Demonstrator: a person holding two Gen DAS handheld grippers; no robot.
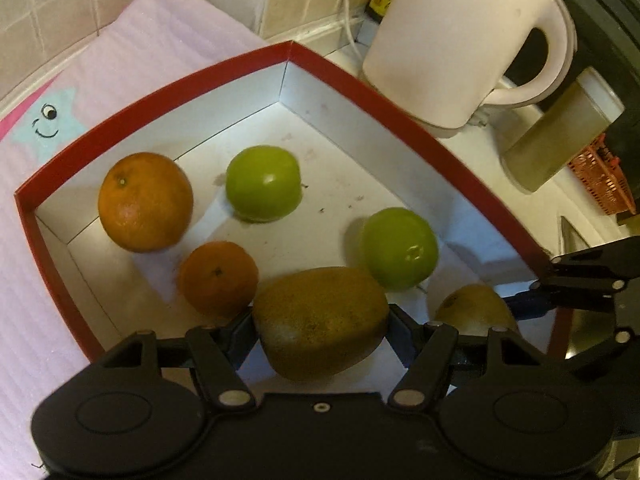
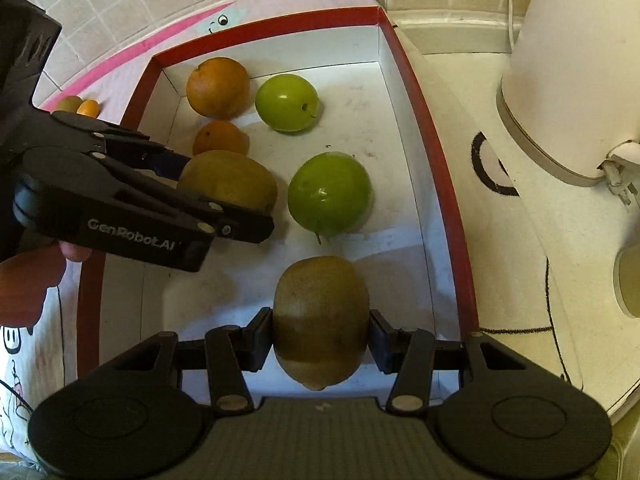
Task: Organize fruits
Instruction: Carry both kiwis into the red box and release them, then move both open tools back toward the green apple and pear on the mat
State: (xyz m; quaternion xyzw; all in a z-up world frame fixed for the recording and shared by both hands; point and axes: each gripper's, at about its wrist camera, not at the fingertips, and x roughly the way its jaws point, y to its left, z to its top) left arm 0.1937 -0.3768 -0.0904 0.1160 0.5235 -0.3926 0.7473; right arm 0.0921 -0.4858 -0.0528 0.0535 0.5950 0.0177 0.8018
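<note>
A red box with a white inside (image 1: 328, 68) (image 2: 424, 108) holds two oranges (image 1: 145, 201) (image 1: 217, 278), also in the right wrist view (image 2: 218, 86) (image 2: 220, 138), and two green apples (image 1: 262, 183) (image 1: 400, 247), also in the right wrist view (image 2: 286, 102) (image 2: 329, 194). My left gripper (image 1: 320, 326) (image 2: 224, 200) is shut on a brown kiwi (image 1: 320, 320) (image 2: 228, 180) over the box. My right gripper (image 2: 321, 338) is shut on a second kiwi (image 2: 321, 320) (image 1: 474, 308) at the box's near end.
A cream kettle (image 1: 460, 36) (image 2: 576, 64) stands right of the box on the white counter. A pink mat (image 1: 152, 40) lies under the box. A small kiwi (image 2: 69, 103) and a small orange fruit (image 2: 88, 108) lie on the mat to the left. A jar (image 1: 560, 132) stands at right.
</note>
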